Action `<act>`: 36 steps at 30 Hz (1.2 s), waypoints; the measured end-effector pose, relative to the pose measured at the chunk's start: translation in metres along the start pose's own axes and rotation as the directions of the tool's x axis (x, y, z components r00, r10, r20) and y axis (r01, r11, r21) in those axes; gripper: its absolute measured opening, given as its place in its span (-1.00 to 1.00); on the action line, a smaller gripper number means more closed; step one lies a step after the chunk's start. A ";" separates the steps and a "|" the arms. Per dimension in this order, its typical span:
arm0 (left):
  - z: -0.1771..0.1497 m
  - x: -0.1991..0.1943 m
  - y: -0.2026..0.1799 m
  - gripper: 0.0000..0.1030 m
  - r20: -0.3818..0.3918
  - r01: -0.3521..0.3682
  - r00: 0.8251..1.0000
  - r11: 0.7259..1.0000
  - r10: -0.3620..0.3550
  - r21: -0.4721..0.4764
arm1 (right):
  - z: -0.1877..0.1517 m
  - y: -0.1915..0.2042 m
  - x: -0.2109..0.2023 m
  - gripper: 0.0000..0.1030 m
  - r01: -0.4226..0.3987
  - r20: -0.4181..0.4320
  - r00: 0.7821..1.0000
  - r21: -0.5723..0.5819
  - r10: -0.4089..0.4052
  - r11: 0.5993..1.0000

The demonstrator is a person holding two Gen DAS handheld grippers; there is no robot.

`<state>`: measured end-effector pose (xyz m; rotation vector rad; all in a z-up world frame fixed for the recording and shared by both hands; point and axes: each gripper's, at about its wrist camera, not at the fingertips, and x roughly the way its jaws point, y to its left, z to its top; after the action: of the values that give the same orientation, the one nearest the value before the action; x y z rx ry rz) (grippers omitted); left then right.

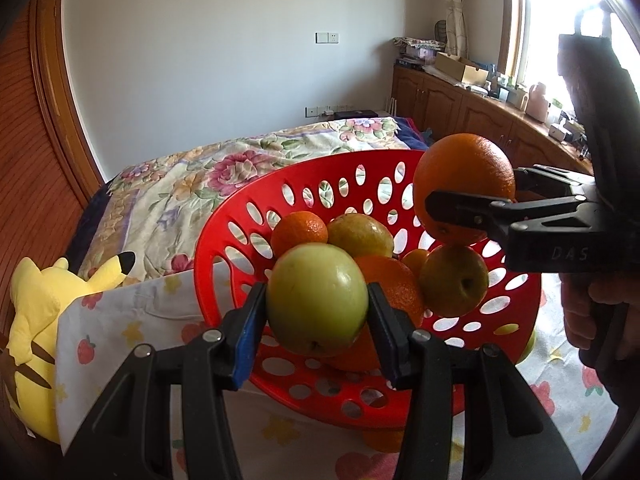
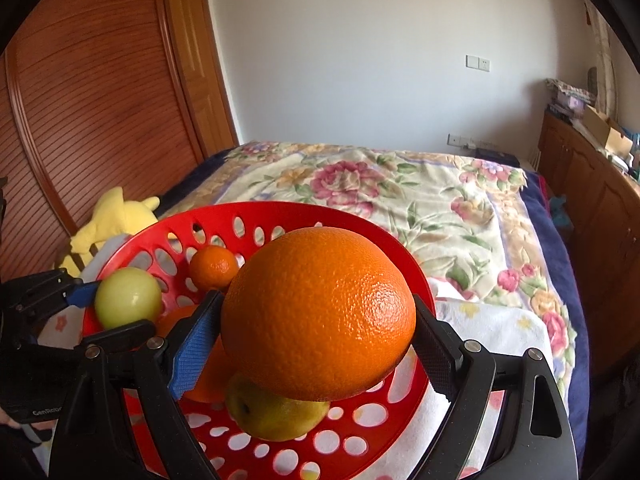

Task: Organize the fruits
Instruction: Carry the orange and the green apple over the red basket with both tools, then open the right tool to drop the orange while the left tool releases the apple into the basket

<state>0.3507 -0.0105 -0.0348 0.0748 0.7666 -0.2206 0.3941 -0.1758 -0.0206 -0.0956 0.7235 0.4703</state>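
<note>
A red perforated basket (image 1: pixel 320 184) (image 2: pixel 280 216) sits on a fruit-print cloth and holds several oranges and yellow-green fruits. My left gripper (image 1: pixel 318 312) is shut on a green apple (image 1: pixel 316 300) just above the basket's near rim; the apple also shows in the right wrist view (image 2: pixel 128 298). My right gripper (image 2: pixel 318 330) is shut on a large orange (image 2: pixel 320 312) above the basket's right side; the orange shows in the left wrist view (image 1: pixel 464 176). A small orange (image 1: pixel 298 232) and a yellow-green fruit (image 1: pixel 454 280) lie inside.
A yellow plush toy (image 1: pixel 32 320) lies left of the basket. A floral bedspread (image 2: pixel 400 192) covers the bed behind. A wooden wardrobe (image 2: pixel 80 120) stands at left and low cabinets (image 1: pixel 480 116) at right. Another orange (image 1: pixel 384 442) peeks out under the basket.
</note>
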 end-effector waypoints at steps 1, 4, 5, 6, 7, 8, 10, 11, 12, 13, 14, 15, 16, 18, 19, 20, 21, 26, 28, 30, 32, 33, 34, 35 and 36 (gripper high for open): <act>0.001 -0.001 0.000 -0.03 0.003 -0.004 1.000 1.000 0.004 -0.002 | 0.000 0.000 0.000 0.76 0.000 0.001 1.000 -0.003 0.000 1.000; 0.001 -0.005 0.003 -0.02 0.006 -0.007 1.000 1.000 0.007 -0.007 | 0.001 0.000 0.002 0.76 0.000 -0.003 1.000 -0.001 0.000 1.000; -0.001 -0.006 0.003 -0.02 0.007 -0.007 1.000 1.000 0.007 -0.009 | 0.002 0.002 0.004 0.76 0.017 -0.007 1.000 -0.014 -0.017 1.000; -0.002 -0.007 0.004 -0.02 0.009 -0.006 1.000 1.000 0.006 -0.010 | 0.003 0.003 0.005 0.76 0.027 -0.009 1.000 -0.025 -0.028 0.999; -0.002 -0.008 0.005 -0.02 0.010 -0.002 1.000 1.000 0.002 -0.011 | 0.003 0.004 0.006 0.76 0.036 -0.011 0.999 -0.033 -0.037 0.999; -0.004 -0.011 0.004 -0.01 0.012 -0.002 1.000 1.000 0.003 -0.012 | 0.003 0.005 0.007 0.76 0.042 -0.012 0.999 -0.039 -0.043 0.998; -0.004 -0.014 0.004 -0.01 0.016 -0.004 1.000 1.000 0.004 -0.012 | 0.004 0.006 0.009 0.76 0.051 -0.016 0.999 -0.047 -0.052 0.998; -0.005 -0.016 0.003 -0.01 0.017 -0.002 1.000 1.000 0.002 -0.013 | 0.004 0.007 0.010 0.76 0.055 -0.017 0.998 -0.050 -0.056 0.997; -0.005 -0.019 0.004 -0.01 0.021 0.000 1.000 1.000 0.000 -0.015 | 0.004 0.007 0.011 0.76 0.058 -0.018 0.998 -0.053 -0.059 0.997; -0.006 -0.022 0.004 -0.01 0.026 0.004 1.000 1.000 -0.004 -0.017 | 0.004 0.008 0.012 0.76 0.060 -0.020 0.998 -0.056 -0.061 0.997; -0.006 -0.026 0.004 -0.01 0.033 0.008 0.999 1.000 -0.007 -0.019 | 0.004 0.008 0.013 0.77 0.063 -0.024 0.998 -0.060 -0.064 0.996; -0.006 -0.030 0.004 0.00 0.040 0.012 0.999 1.000 -0.011 -0.021 | 0.004 0.008 0.013 0.77 0.064 -0.026 0.998 -0.063 -0.066 0.996; -0.007 -0.033 0.004 0.01 0.045 0.014 0.999 1.000 -0.013 -0.022 | 0.004 0.008 0.014 0.77 0.065 -0.029 0.997 -0.066 -0.067 0.996; -0.008 -0.039 0.004 0.03 0.052 0.016 0.999 1.000 -0.014 -0.024 | 0.005 0.009 0.014 0.78 0.063 -0.035 0.997 -0.064 -0.066 0.996; -0.010 -0.042 0.004 0.03 0.054 0.015 0.998 1.000 -0.014 -0.024 | 0.005 0.008 0.014 0.77 0.062 -0.034 0.997 -0.061 -0.065 0.996; -0.012 -0.045 0.004 0.03 0.057 0.014 0.998 1.000 -0.013 -0.024 | 0.005 0.008 0.014 0.77 0.061 -0.037 0.997 -0.057 -0.063 0.997; -0.014 -0.048 0.004 0.03 0.059 0.012 0.998 1.000 -0.011 -0.025 | 0.005 0.008 0.015 0.78 0.056 -0.042 0.997 -0.056 -0.058 0.997; -0.026 -0.067 0.000 0.03 0.075 0.020 0.997 0.999 -0.017 -0.044 | 0.005 0.011 0.010 0.77 0.039 -0.032 0.999 -0.060 -0.041 0.997; -0.030 -0.072 0.000 0.05 0.080 0.021 0.997 0.998 -0.017 -0.052 | 0.004 0.014 0.005 0.77 0.039 -0.021 0.999 -0.069 -0.041 0.997; -0.036 -0.078 -0.001 0.06 0.081 0.026 0.996 0.998 -0.021 -0.058 | 0.002 0.016 -0.004 0.77 0.042 -0.006 0.999 -0.080 -0.042 0.996; -0.040 -0.083 -0.003 0.06 0.085 0.020 0.996 0.998 -0.015 -0.055 | -0.002 0.018 -0.018 0.77 0.039 0.015 0.999 -0.082 -0.038 0.996; -0.043 -0.084 -0.003 0.06 0.085 0.019 0.996 0.998 -0.014 -0.054 | -0.005 0.018 -0.024 0.77 0.035 0.023 0.999 -0.081 -0.034 0.996; -0.044 -0.085 -0.004 0.07 0.086 0.019 0.996 0.998 -0.014 -0.053 | -0.007 0.017 -0.030 0.77 0.030 0.029 0.999 -0.079 -0.027 0.996; -0.047 -0.087 -0.005 0.07 0.084 0.017 0.996 0.998 -0.013 -0.053 | -0.012 0.017 -0.040 0.77 0.023 0.038 0.999 -0.077 -0.020 0.997; -0.050 -0.088 -0.005 0.07 0.083 0.015 0.997 0.998 -0.011 -0.053 | -0.015 0.017 -0.047 0.77 0.024 0.046 0.999 -0.075 -0.020 0.997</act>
<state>0.2543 0.0065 -0.0096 0.0101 0.6906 -0.2141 0.3466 -0.1823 0.0004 -0.1628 0.6600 0.4774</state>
